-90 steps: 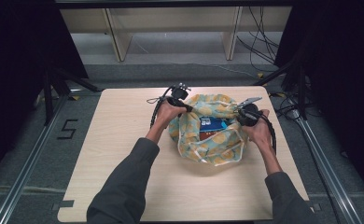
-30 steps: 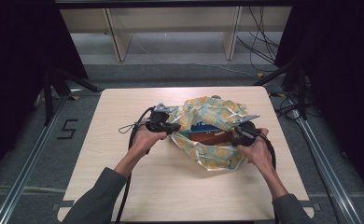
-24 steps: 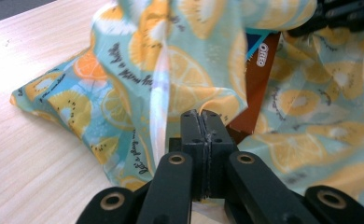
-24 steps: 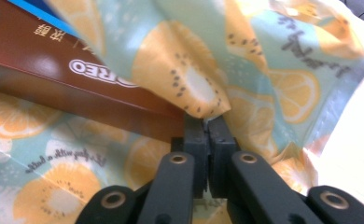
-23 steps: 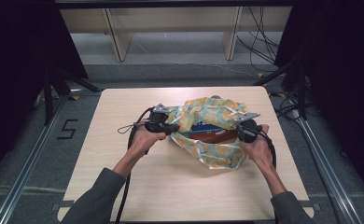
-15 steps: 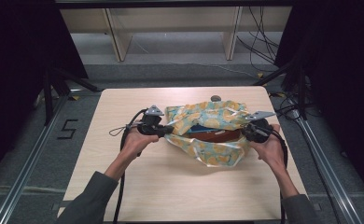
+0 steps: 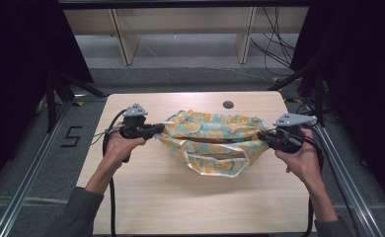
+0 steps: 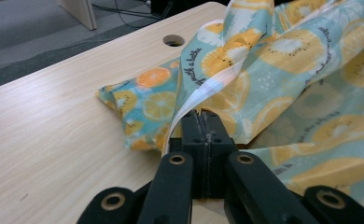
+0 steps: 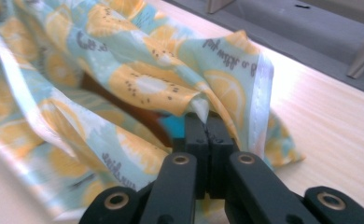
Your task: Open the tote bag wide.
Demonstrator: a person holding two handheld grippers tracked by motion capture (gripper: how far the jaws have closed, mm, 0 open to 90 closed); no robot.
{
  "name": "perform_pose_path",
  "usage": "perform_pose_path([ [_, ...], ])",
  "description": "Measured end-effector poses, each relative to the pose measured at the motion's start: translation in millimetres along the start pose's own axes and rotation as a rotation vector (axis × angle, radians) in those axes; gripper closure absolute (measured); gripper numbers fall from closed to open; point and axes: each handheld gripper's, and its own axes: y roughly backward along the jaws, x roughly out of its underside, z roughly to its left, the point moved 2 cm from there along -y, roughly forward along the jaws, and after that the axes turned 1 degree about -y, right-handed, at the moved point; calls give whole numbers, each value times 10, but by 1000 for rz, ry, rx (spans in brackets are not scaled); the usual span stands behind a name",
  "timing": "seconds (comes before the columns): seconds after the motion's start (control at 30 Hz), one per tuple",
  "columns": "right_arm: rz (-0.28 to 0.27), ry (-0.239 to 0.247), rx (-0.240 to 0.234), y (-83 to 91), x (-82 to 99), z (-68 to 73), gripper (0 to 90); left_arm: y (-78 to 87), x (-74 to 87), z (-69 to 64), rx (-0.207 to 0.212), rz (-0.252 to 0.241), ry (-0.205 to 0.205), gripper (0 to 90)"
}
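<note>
Fruit-print cloth (image 7: 211,143) is held stretched above the table (image 7: 146,197), clamped at opposite edges by left gripper (image 7: 157,130) and right gripper (image 7: 262,136).

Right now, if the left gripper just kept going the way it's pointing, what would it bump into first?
The left gripper is already clamped on the fruit-print cloth bag, so it would push straight into that, probably toward the right gripper beyond.

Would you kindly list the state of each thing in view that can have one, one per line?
Fruit-print cloth: stretched between the two tools, sagging onto the table, wrapped over something dark inside.
Left tool: shut on a corner of the cloth.
Right tool: shut on the opposite corner.
Table: carries the cloth's lower folds.
</note>
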Motion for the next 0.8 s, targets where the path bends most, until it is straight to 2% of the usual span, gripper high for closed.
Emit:
perform_pose_path([
  [0.07,35,-4,27,-113,-41,-69,900,-54,-18,48,-9,14,7,891],
  [0.1,42,10,40,-193,-52,-138,900,-240,-35,137,-38,36,32,891],
  [0.2,101,-23,80,-434,-23,-285,900,-514,-7,253,-60,57,77,889],
  [0.23,115,-40,92,-535,13,-345,900,-514,-7,253,-60,57,77,888],
  [0.3,165,-75,87,-622,60,-410,900,-728,52,328,-70,98,98,885],
  [0.33,176,-63,96,-678,97,-454,900,-796,78,340,-69,113,103,880],
  [0.37,173,-68,103,-726,132,-488,900,-854,105,355,-76,137,97,876],
  [0.4,198,-97,96,-752,159,-502,900,-854,105,355,-76,137,97,868],
  [0.43,196,-86,97,-796,202,-535,900,-967,168,369,-74,180,96,856],
  [0.47,212,-108,87,-824,232,-542,900,-1007,199,370,-69,205,98,844],
  [0.53,218,-87,75,-898,309,-571,900,-1041,224,361,-69,224,90,815],
  [0.57,211,-99,79,-950,354,-553,900,-1076,251,325,-50,262,71,784],
  [0.6,211,-99,79,-950,354,-553,900,-1076,251,325,-50,262,71,747],
  [0.63,232,-123,69,-977,395,-508,900,-1051,230,287,-55,290,53,687],
  [0.67,248,-105,66,-976,405,-509,900,-1014,187,268,-55,312,42,629],
  [0.7,250,-109,62,-976,403,-497,900,-1014,187,268,-55,312,42,568],
  [0.73,250,-109,62,-976,403,-497,900,-965,128,234,-68,312,21,568],
  [0.8,220,-126,63,-965,369,-472,900,-832,-42,155,-109,273,-2,478],
])
